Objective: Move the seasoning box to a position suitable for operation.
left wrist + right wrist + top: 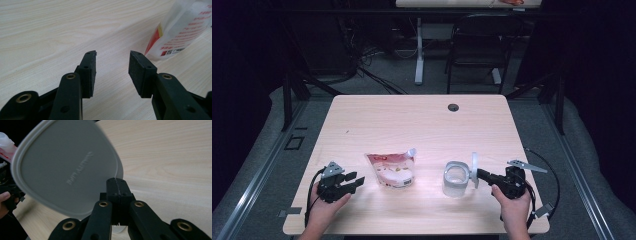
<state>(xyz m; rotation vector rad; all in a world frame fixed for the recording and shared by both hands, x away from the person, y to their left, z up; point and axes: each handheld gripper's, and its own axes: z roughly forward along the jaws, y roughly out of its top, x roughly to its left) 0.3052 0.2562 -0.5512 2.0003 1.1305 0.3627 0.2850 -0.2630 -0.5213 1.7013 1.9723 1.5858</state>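
Holding the lid [474, 170] clamped on edge beside the open container [456, 179], right tool [482, 174]; left tool [357, 181] apart, idle. Pouch [391, 169] untouched on tabletop [412, 125].

Black chair [475, 47] on grey floor [387, 75] behind table [412, 120]

Bare table [412, 120] is lying open behind the pouch [390, 170] and the jar [456, 179], and a clear lane is running between them. The lid [474, 170], standing on edge in the right gripper [481, 174], is blocking the jar's right side
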